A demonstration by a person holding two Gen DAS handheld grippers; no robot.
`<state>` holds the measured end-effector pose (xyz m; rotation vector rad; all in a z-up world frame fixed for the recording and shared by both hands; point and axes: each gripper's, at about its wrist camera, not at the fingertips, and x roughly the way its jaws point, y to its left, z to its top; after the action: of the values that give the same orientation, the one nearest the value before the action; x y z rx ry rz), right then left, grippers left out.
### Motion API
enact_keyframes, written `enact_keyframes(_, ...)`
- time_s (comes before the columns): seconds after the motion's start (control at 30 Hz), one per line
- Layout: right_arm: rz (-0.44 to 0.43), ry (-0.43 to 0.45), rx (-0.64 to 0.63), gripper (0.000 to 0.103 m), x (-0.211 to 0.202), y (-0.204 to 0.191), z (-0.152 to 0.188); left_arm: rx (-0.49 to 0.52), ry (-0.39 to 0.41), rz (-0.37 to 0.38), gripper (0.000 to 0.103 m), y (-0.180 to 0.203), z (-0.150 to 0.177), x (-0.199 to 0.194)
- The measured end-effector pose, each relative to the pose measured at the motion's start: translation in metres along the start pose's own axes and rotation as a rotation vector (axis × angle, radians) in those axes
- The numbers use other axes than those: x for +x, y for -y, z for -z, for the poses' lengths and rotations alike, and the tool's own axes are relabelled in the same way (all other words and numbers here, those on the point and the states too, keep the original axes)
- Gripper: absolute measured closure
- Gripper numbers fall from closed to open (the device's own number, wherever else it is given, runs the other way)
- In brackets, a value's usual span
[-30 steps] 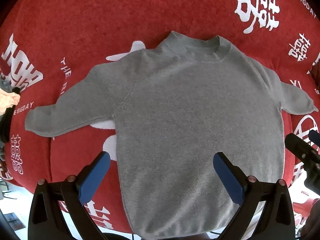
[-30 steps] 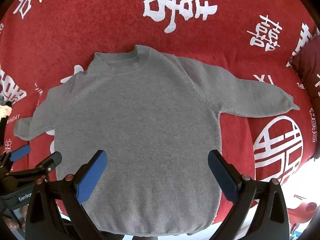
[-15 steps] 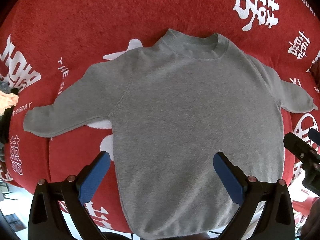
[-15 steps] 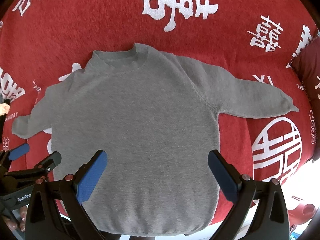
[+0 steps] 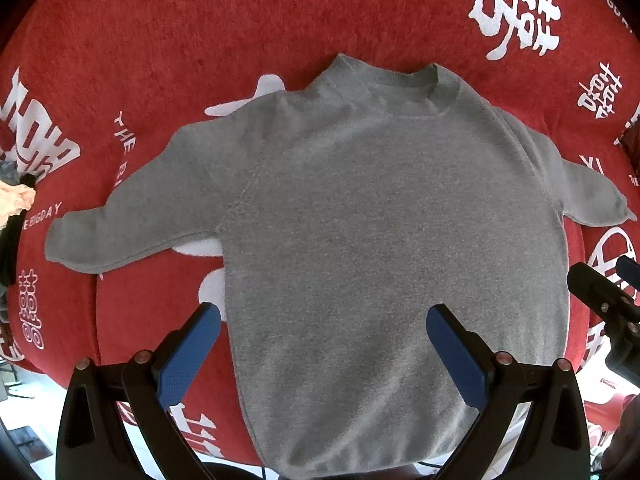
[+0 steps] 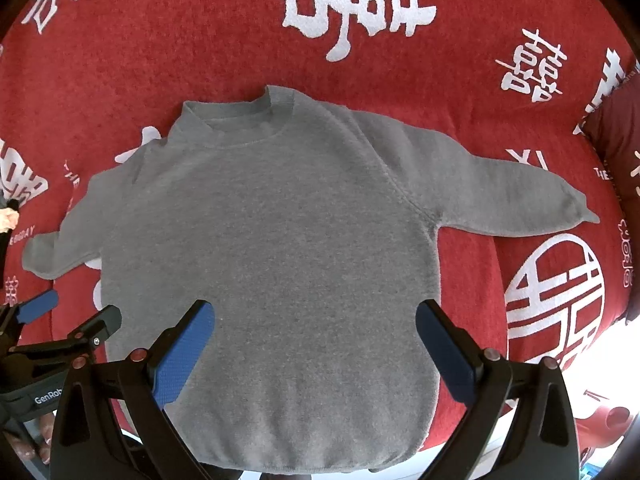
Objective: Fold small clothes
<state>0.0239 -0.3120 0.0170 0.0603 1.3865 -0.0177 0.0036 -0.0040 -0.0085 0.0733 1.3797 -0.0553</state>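
Observation:
A small grey sweatshirt [image 5: 380, 232] lies flat and spread out on a red blanket [image 5: 200, 40], neck away from me, both sleeves stretched sideways. It also shows in the right wrist view [image 6: 272, 248]. My left gripper [image 5: 324, 316] is open and empty, hovering above the lower left part of the body. My right gripper [image 6: 316, 312] is open and empty above the lower middle of the body. The right gripper shows at the right edge of the left wrist view [image 5: 600, 300]; the left gripper shows at the left edge of the right wrist view [image 6: 60, 328].
The red blanket carries white characters and lettering [image 6: 360, 4]. A pile of other clothes [image 5: 14, 200] lies at the blanket's left edge. The blanket's near edge drops off below the sweatshirt hem [image 6: 560, 380]. A dark red cushion [image 6: 616, 136] sits at the right.
Both views have shifted slightly; the sweatshirt sits a little higher and more to the left in frame. Both grippers stay open and the sweatshirt lies unchanged.

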Motion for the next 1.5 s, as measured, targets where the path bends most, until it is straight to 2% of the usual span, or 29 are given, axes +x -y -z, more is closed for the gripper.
enact_keyframes(0.23, 0.003, -0.004, -0.001, 0.002, 0.001, -0.002, -0.001, -0.002, -0.021, 0.014, 0.000, 0.001, -0.001, 0.003)
enact_keyframes(0.57, 0.005, -0.006, 0.004, 0.002, 0.002, -0.002, -0.001, 0.020, -0.024, -0.004, 0.000, 0.003, 0.000, 0.004)
enact_keyframes(0.83, 0.009, -0.006, 0.009, 0.002, 0.002, -0.003, 0.000, 0.047, -0.054, -0.082, 0.000, 0.002, -0.001, 0.004)
enact_keyframes(1.0, 0.012, -0.008, 0.016, 0.002, 0.003, -0.003, 0.002, 0.048, -0.033, -0.028, 0.000, 0.000, 0.000, 0.004)
enact_keyframes(1.3, 0.019, -0.020, 0.001, 0.002, 0.007, -0.009, 0.006, 0.018, -0.040, 0.000, 0.000, -0.011, -0.001, 0.005)
enact_keyframes(1.5, 0.031, -0.026, -0.031, 0.002, 0.010, -0.022, 0.004, -0.007, -0.029, -0.008, 0.000, -0.024, -0.002, 0.002)
